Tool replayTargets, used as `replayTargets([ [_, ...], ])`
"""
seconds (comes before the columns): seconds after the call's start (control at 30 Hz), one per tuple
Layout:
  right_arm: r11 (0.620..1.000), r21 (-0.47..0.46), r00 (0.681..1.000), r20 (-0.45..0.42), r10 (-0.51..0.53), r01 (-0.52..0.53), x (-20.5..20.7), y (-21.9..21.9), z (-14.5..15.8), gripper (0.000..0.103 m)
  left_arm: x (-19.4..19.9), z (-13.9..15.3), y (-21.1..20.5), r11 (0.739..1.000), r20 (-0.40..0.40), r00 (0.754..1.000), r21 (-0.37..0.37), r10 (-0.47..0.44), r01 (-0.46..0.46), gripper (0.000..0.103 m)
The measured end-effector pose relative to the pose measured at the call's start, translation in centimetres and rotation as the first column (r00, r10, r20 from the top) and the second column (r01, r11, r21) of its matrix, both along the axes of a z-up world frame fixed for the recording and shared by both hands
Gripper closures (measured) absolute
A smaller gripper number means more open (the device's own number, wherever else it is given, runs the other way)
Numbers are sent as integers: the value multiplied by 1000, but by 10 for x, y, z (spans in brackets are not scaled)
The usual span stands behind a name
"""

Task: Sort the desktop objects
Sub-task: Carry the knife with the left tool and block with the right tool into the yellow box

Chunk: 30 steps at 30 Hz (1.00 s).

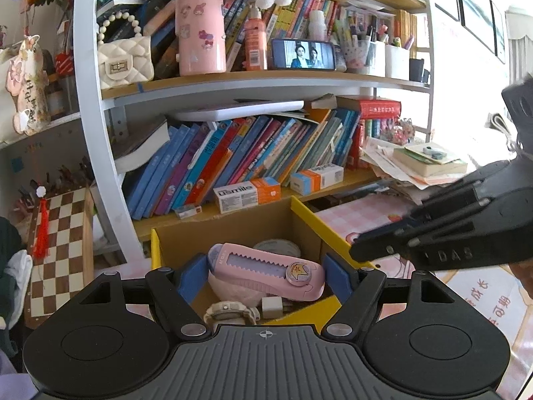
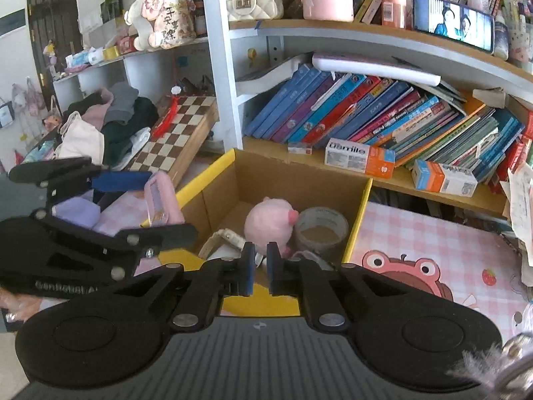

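Observation:
My left gripper [image 1: 266, 275] is shut on a pink utility knife [image 1: 266, 271], holding it crosswise above the open cardboard box [image 1: 233, 226]. In the right wrist view the left gripper [image 2: 133, 200] shows at the left with the pink knife [image 2: 160, 200] over the box's yellow edge [image 2: 200, 186]. Inside the box lie a pink plush pig [image 2: 268, 221], a tape roll [image 2: 319, 230] and a white watch [image 1: 230, 311]. My right gripper [image 2: 261, 266] is shut and empty, above the box's near edge; it also shows in the left wrist view [image 1: 433, 233] at the right.
A bookshelf with leaning books [image 1: 250, 153] and small orange-white boxes [image 1: 246, 193] stands behind the box. A chessboard [image 2: 176, 133] lies to the left beside a clothes pile [image 2: 113, 116]. A pink checked mat with a frog [image 2: 416, 266] covers the desk at right.

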State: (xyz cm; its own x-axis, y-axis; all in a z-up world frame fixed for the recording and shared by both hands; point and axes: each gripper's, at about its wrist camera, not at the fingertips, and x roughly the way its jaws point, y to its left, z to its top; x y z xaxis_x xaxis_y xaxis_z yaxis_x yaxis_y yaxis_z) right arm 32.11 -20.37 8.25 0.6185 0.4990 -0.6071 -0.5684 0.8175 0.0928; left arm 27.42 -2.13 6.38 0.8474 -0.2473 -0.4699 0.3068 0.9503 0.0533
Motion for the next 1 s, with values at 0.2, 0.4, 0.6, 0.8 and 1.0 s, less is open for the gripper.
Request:
replayTargets([
  [0.2,1000,3,996,-87,-13,13,-14,-17,-20,96,-2,-1,-1,1000,-8,1000,-13,2,-2,27],
  [0.4,996,-42,976,-201,-87,80,-33,-45,-57,96,-12,-7,2,1000,-36,999,-25,1,-1,27],
  [0.6,983,-98,938,-298,-175,152,-37,-64,-93,93,-19,-11,8,999,-58,998,-36,14,-17,27],
  [0.8,976,-161,946,-267,-185,146,-23,-51,-110,51,-25,-12,10,999,-65,998,-39,24,-27,27],
  [1.0,969,-215,955,-241,-172,120,2,-30,-125,34,-27,-11,9,999,-69,997,-34,24,-27,27],
])
